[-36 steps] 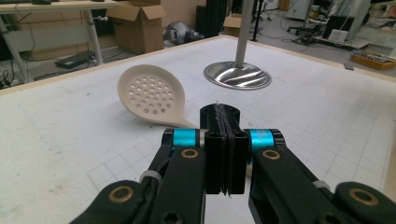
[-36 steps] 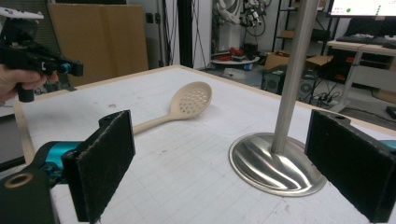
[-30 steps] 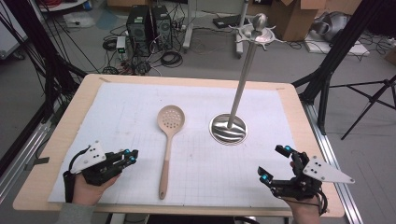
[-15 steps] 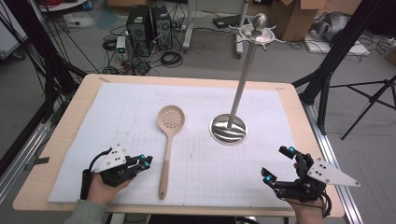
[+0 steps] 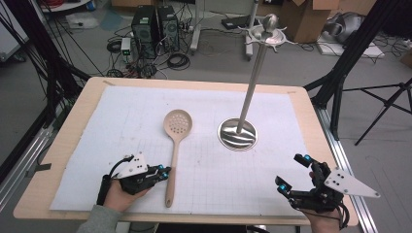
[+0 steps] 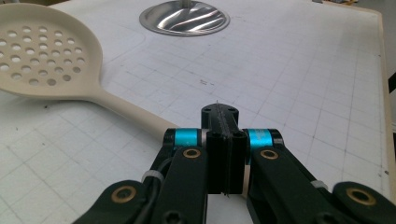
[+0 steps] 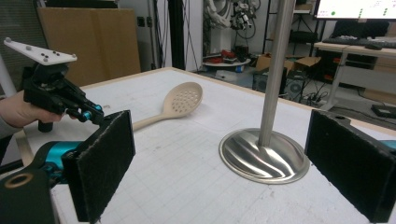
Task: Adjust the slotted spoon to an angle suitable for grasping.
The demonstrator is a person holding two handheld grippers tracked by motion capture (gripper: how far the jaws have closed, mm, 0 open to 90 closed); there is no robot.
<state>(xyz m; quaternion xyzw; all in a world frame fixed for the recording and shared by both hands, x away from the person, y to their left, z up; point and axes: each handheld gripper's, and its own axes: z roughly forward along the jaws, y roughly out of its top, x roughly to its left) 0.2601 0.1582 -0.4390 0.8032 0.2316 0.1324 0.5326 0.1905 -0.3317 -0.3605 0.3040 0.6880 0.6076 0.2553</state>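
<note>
The table under my hands is the biggest thing here, covered by a white gridded sheet. Ahead of my right gripper stands the metal stand — a tall pole rising from a round, shiny base, beyond my spread jaws and a little toward the middle of the table. In the right gripper view the two black pads stand wide apart with nothing between them, the base showing in the gap.

The slotted spoon lies flat on the sheet, its perforated bowl far from me and its handle running back toward my side. My left gripper sits just beside that handle, near its lower end — whether the tip touches it I cannot tell. In the left gripper view its jaws are pressed together on nothing, and the handle passes just behind them to their left, bowl off to the upper left.
</note>
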